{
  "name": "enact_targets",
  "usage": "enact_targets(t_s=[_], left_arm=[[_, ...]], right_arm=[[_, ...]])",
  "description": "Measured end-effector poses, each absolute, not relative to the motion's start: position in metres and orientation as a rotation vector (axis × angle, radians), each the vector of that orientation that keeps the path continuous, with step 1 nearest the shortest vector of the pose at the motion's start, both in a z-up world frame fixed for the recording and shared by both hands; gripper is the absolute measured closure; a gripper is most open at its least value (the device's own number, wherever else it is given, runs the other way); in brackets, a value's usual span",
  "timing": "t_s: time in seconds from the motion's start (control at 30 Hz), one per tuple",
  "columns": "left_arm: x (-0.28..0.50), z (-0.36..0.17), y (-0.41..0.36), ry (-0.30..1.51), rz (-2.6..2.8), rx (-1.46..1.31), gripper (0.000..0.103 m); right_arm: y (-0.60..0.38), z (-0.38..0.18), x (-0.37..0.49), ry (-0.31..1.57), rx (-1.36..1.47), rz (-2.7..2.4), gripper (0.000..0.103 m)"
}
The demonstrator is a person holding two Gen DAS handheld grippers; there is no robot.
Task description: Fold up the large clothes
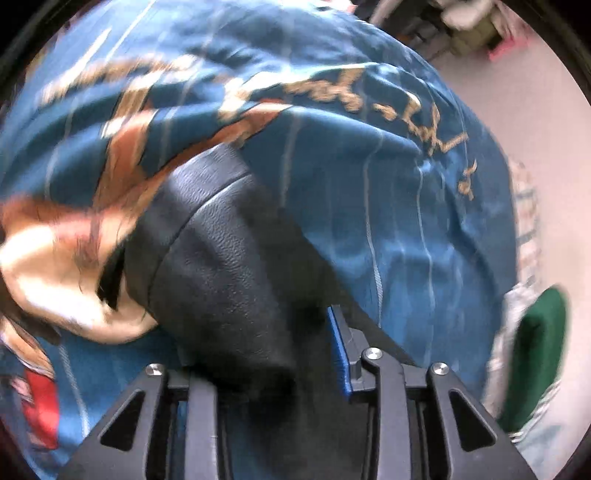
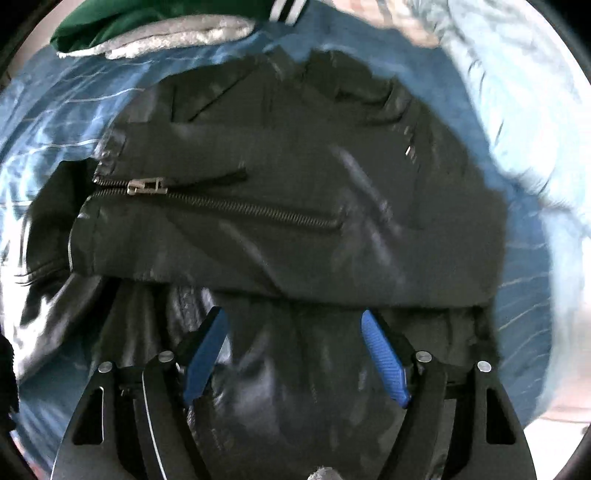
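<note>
A black leather jacket (image 2: 288, 206) with a metal zipper (image 2: 147, 186) lies on a blue printed bedspread (image 2: 524, 258). In the right wrist view my right gripper (image 2: 295, 354) is open just above the jacket's near edge, its blue pads (image 2: 384, 362) spread wide with black leather between them. In the left wrist view my left gripper (image 1: 273, 347) is shut on a bunched part of the jacket (image 1: 221, 266); one blue pad (image 1: 340, 354) shows, the other is hidden by leather.
A green and grey garment (image 2: 155, 26) lies at the far side of the bedspread and shows at the right in the left wrist view (image 1: 532, 350). The bedspread (image 1: 369, 184) has a cartoon print. A pale floor (image 1: 517, 92) lies beyond the bed.
</note>
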State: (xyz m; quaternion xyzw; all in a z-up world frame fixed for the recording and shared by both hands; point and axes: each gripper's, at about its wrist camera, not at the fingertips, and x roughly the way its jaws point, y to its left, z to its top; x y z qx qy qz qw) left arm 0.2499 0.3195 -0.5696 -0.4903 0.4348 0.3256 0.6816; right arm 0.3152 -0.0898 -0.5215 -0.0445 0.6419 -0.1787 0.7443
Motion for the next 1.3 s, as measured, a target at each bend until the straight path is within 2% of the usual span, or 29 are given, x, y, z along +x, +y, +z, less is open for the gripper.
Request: enact_targets(t_s=[0.1,0.43,0.63,0.83,1.0,1.17,1.3], left_arm=[[0.265,-0.550,0.320,0.976,0.752,-0.993,0.098],[0.309,-0.446,0.293,0.857,0.618,-0.709,0.099],[0.345,-0.384,0.219,0.803,0.410,-0.486,0.099],[0.371,-0.353,0.095,0.800,0.129,-0.320,0.099],[0.383,-0.363,-0.043,0.907,-0.157,-0.267,0.099],[0.378,-0.430,-0.179,1.130,-0.404,-0.166,0.099],[0.361,-0.480,-0.239,1.267,-0.454,-0.063,0.096]], right_arm=[[-0.080,-0.522,0.326,1.396,-0.144,-0.419,0.025],[-0.075,-0.511,0.352,1.368,-0.063,-0.411,0.025],[-0.098,-0.505,0.360,1.349,0.071,-0.347,0.025],[-0.158,-0.502,0.347,1.340,0.222,-0.327,0.025],[-0.244,-0.500,0.320,1.340,0.314,-0.405,0.025],[-0.346,-0.510,0.281,1.370,0.327,-0.527,0.025],[-0.411,-0.521,0.252,1.399,0.382,-0.580,0.025]])
